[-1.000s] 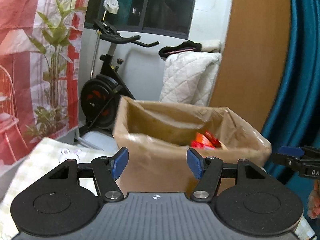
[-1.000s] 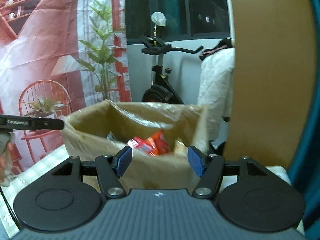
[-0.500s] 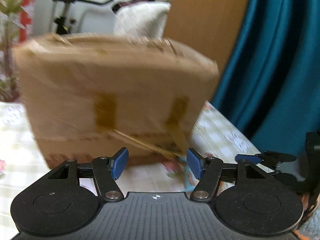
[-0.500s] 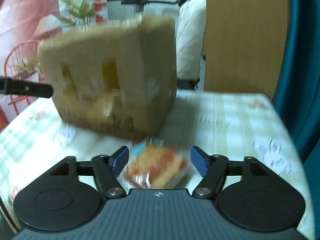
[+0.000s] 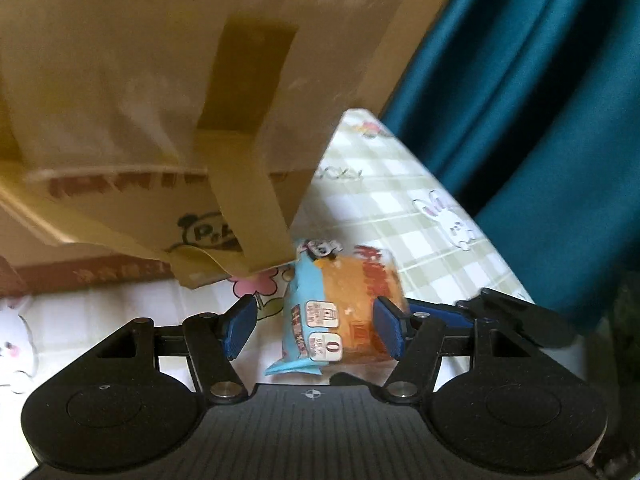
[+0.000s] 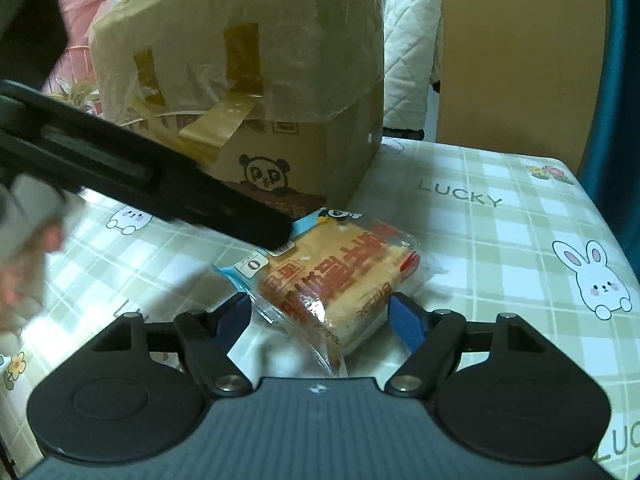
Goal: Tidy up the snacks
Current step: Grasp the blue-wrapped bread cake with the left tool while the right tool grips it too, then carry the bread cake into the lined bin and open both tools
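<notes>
Both grippers, left (image 5: 313, 329) and right (image 6: 320, 322), are matte black with blue pads (image 5: 387, 331), silver screws, round discs and a ribbed centre plate.

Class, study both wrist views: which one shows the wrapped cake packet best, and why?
The right wrist view: the cake packet lies almost whole on the checked tablecloth, red lettering readable, only its far corner hidden by the left gripper. The left wrist view shows it closer but slightly blurred, partly behind the fingers.
</notes>
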Available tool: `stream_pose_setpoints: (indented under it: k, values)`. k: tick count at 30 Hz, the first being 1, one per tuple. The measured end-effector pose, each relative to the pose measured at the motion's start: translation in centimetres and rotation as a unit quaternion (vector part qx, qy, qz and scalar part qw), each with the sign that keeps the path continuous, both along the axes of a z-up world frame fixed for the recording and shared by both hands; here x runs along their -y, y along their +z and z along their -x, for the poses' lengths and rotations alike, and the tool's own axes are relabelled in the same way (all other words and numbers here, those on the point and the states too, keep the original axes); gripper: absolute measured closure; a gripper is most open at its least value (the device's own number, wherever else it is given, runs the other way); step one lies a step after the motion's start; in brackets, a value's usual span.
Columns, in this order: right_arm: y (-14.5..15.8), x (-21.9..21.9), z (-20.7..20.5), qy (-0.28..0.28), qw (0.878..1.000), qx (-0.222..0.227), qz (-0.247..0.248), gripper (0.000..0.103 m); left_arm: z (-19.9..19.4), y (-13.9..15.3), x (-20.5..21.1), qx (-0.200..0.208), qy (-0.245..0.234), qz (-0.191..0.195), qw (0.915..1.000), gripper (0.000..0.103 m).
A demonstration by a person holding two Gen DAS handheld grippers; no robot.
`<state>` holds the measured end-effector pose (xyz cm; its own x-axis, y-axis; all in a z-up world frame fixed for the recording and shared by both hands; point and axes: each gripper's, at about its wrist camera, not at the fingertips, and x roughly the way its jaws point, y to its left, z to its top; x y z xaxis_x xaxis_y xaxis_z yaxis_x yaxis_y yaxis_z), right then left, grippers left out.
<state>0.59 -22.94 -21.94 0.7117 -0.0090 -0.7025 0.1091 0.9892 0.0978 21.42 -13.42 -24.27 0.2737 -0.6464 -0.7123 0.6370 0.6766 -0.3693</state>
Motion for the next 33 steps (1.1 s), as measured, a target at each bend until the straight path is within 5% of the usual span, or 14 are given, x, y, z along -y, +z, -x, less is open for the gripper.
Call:
stream_pose_setpoints:
  k: [5, 7, 14, 25, 33]
  values:
    - [0.0, -0.1, 0.1, -0.005, 1.0, 0.005, -0.008, 0.033, -0.3, -1.4, 0.5, -0.033, -0.017, 0.025, 0.999, 0.044]
    - [0.2, -0.2, 0.1, -0.007, 1.0, 0.008, -0.012, 0.043, 0.3, -1.0, 0.6, -0.02, -0.026, 0.017, 0.9993, 0.046]
    - [1.1, -1.2, 1.0, 0.002, 1.0, 0.01, -0.002, 0.048, 1.9, 0.8, -1.3, -0.012, -0.033, 0.026, 0.9991, 0.053]
    - [8.2, -4.5, 3.3, -0.001, 0.996, 0.055, 0.068, 0.048, 5.1, 8.1, -3.3, 0.063, -0.027, 0.084, 0.9941, 0.053]
    - [14.7, -5.7, -0.3, 0.028, 0.988, 0.112, 0.102, 0.048, 2.7, 14.5, -6.3, 0.12, 0.009, 0.123, 0.9852, 0.053]
